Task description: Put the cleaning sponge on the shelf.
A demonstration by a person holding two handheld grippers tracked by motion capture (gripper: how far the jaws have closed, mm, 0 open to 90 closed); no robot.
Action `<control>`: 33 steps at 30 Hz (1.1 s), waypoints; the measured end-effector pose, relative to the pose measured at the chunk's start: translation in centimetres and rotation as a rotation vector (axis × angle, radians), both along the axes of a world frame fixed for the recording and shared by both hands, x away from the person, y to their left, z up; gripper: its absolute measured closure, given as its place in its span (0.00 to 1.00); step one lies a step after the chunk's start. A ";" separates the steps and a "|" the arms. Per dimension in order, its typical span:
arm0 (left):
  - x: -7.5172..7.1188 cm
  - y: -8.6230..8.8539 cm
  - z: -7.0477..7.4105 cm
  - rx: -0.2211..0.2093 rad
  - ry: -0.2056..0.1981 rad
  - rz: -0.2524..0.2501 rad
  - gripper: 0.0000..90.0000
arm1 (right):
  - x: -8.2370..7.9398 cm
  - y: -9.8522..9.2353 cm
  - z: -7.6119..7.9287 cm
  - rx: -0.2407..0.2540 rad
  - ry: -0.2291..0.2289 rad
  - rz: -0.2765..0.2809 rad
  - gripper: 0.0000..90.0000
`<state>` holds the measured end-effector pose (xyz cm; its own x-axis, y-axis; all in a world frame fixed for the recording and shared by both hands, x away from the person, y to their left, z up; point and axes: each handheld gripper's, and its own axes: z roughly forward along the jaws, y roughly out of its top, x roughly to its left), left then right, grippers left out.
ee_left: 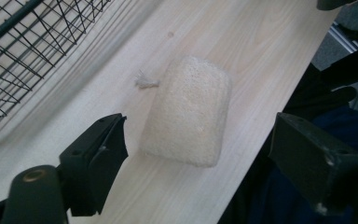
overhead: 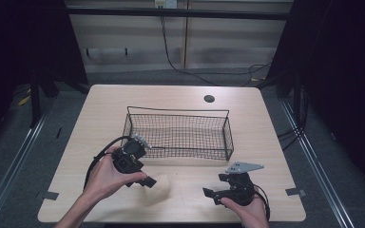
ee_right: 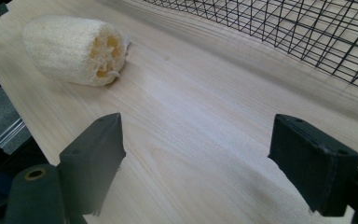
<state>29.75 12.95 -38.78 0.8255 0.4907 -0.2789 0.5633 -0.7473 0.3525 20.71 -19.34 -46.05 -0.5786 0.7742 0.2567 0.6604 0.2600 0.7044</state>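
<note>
Loofah (ee_left: 189, 109) lies flat, long axis along the table's (overhead: 100, 114) front edge, both grippers' fingers (ee_left: 95, 156) spread empty.

I am working in a lab-like recording booth: black curtains (overhead: 347, 71) flank my pale wooden counter (overhead: 247, 190), metal floor rails (overhead: 9, 166) run beside it, and cables (overhead: 180, 66) trail behind.

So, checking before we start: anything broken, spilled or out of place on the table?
Only a small pale frayed bit lying on the table beside the loofah, perhaps a shed fibre. The wire basket sits upright.
</note>
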 end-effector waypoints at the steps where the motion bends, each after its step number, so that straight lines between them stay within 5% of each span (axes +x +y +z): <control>1: 0.1 -0.2 -0.1 0.013 0.001 -0.005 0.21 | 0.0 0.0 0.0 0.000 0.000 0.000 0.19; 9: 0.9 -1.4 -1.7 0.049 0.061 -0.060 0.20 | 0.0 0.1 -0.1 -0.001 0.000 0.006 0.19; 33: 2.0 -3.1 -5.5 0.122 0.159 -0.075 0.20 | 0.0 0.2 -0.1 -0.004 0.008 -0.002 0.19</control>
<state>31.72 9.85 -44.26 0.8113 0.4680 -0.3504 0.5460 -0.8208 0.1677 20.72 -19.14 -46.20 -0.5746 0.7766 0.2583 0.6669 0.2613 0.6978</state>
